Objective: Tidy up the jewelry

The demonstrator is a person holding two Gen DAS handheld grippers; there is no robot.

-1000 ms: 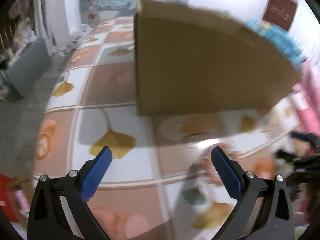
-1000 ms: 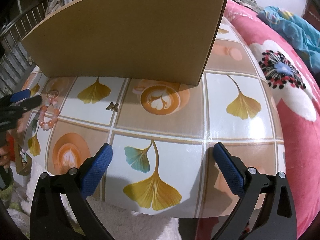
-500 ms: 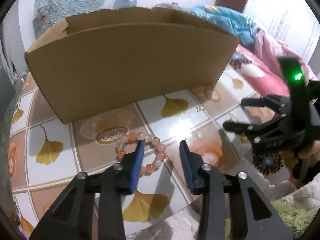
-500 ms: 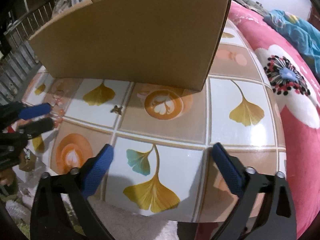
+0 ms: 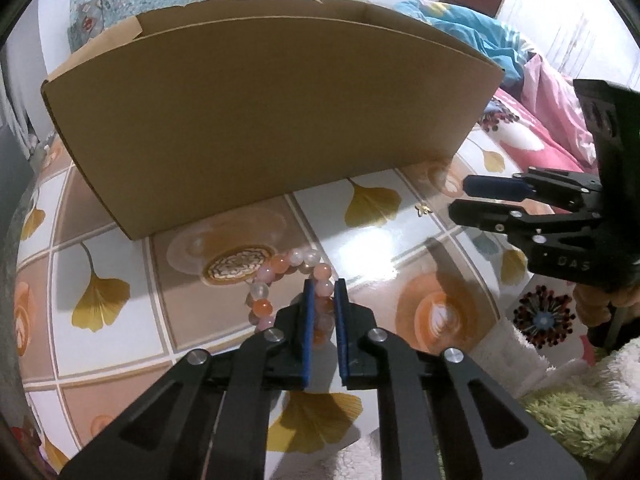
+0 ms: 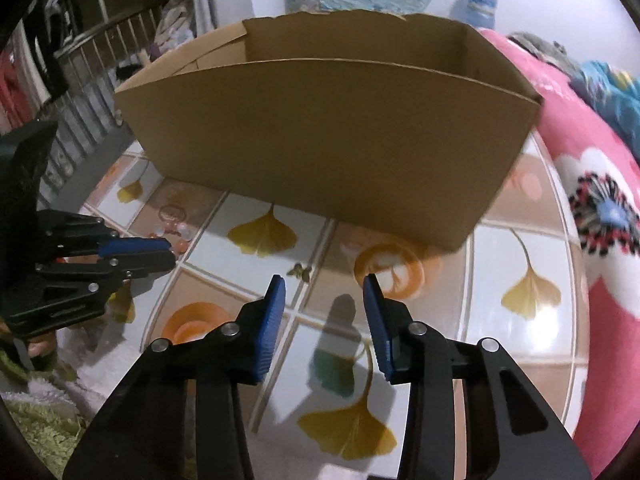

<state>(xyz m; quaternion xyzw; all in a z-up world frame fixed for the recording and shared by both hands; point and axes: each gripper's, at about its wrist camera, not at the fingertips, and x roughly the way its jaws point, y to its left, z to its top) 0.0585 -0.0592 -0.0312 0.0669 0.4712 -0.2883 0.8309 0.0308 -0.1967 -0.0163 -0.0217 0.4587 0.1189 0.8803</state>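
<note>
A bracelet of pink and orange beads point(image 5: 280, 264) lies on the tiled, ginkgo-patterned table point(image 5: 120, 320) in front of an open cardboard box point(image 5: 272, 120). My left gripper point(image 5: 323, 282) is closing, its blue pads pressing on the bracelet's right side. In the right wrist view that gripper point(image 6: 170, 254) sits at the left, over the beads point(image 6: 176, 236). A small gold butterfly piece point(image 6: 300, 272) lies just beyond my right gripper point(image 6: 325, 280), whose jaws are closing with nothing between them. From the left wrist, the right gripper point(image 5: 458, 199) hangs near the gold piece point(image 5: 423, 210).
The cardboard box point(image 6: 328, 140) stands wide across the back of the table. A pink flowered blanket point(image 6: 600, 200) lies to the right, a green fluffy rug point(image 5: 580, 412) below the table's near edge. A metal railing point(image 6: 92, 76) runs at the far left.
My left gripper swung over to the bracelet and its jaws came together on the beads. The right gripper's jaws narrowed and its view tilted slightly toward the gold piece.
</note>
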